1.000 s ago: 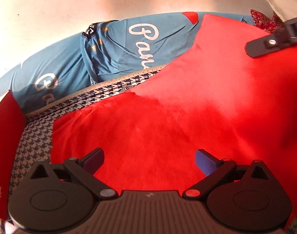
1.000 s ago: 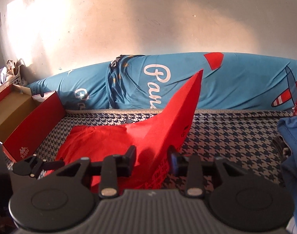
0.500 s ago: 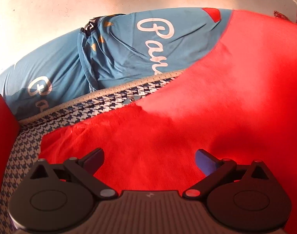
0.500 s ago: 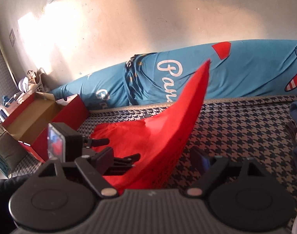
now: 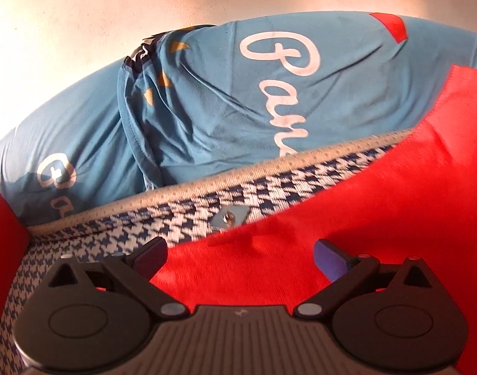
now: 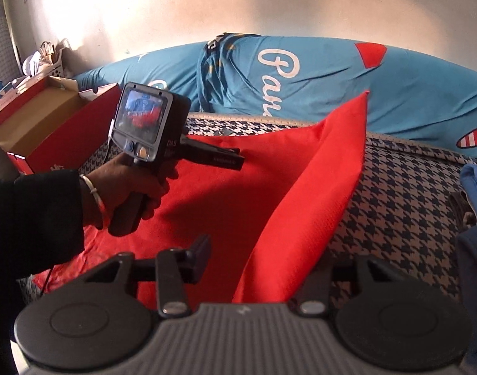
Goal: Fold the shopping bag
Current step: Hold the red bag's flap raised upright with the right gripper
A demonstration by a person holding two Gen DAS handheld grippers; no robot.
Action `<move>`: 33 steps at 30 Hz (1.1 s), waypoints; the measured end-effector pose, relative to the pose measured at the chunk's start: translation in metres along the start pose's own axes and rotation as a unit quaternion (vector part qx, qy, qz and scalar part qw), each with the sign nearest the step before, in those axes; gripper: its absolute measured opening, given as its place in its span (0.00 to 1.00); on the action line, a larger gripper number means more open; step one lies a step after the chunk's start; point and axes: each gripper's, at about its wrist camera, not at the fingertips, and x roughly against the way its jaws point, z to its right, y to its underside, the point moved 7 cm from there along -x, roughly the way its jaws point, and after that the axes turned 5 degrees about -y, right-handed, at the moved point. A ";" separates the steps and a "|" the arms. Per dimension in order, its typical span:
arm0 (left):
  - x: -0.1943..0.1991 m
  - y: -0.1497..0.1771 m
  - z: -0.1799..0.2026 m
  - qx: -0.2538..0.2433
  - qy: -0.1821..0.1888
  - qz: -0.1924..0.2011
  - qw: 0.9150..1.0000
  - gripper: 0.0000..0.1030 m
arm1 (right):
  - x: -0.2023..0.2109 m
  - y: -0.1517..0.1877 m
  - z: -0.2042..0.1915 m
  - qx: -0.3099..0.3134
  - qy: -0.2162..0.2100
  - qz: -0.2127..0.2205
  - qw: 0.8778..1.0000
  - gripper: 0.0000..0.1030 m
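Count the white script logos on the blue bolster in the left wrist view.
2: a large logo upper centre-right, a small logo far left beside the red box. The red bag may hide others.

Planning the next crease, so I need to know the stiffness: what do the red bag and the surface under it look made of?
Red bag: looks like thin non-woven fabric, matte, with a fine dimpled texture; its raised flap holds a stiff peak. Bed cover: woven cloth in blue and white houndstooth, matte, probably soft.

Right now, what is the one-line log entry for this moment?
phase: mid-fold | left gripper: open, over red bag | right gripper: jaws just closing, raised flap between them, grip unclear
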 end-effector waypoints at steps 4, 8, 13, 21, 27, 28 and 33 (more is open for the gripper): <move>-0.012 -0.008 0.005 0.001 0.003 0.005 1.000 0.98 | 0.001 -0.003 -0.002 -0.006 -0.014 0.010 1.000 0.20; -0.021 -0.010 0.005 0.023 0.012 0.004 1.000 1.00 | 0.000 -0.006 -0.014 -0.002 -0.043 0.024 0.999 0.20; -0.005 -0.011 0.004 -0.005 0.014 -0.005 1.000 1.00 | -0.006 -0.008 -0.020 -0.004 -0.040 0.025 0.999 0.20; 0.062 0.025 -0.039 -0.047 0.031 -0.022 0.998 1.00 | -0.009 -0.014 -0.034 0.008 -0.029 0.031 0.999 0.19; 0.100 0.067 -0.092 -0.008 0.051 -0.088 0.995 1.00 | -0.011 -0.021 -0.061 0.037 -0.024 0.035 0.998 0.19; 0.105 0.075 -0.098 -0.003 0.053 -0.098 0.994 1.00 | -0.012 -0.022 -0.066 0.042 -0.025 0.034 0.998 0.19; 0.119 0.105 -0.118 0.021 0.055 -0.129 0.990 1.00 | -0.020 -0.029 -0.092 0.063 -0.033 0.027 0.997 0.19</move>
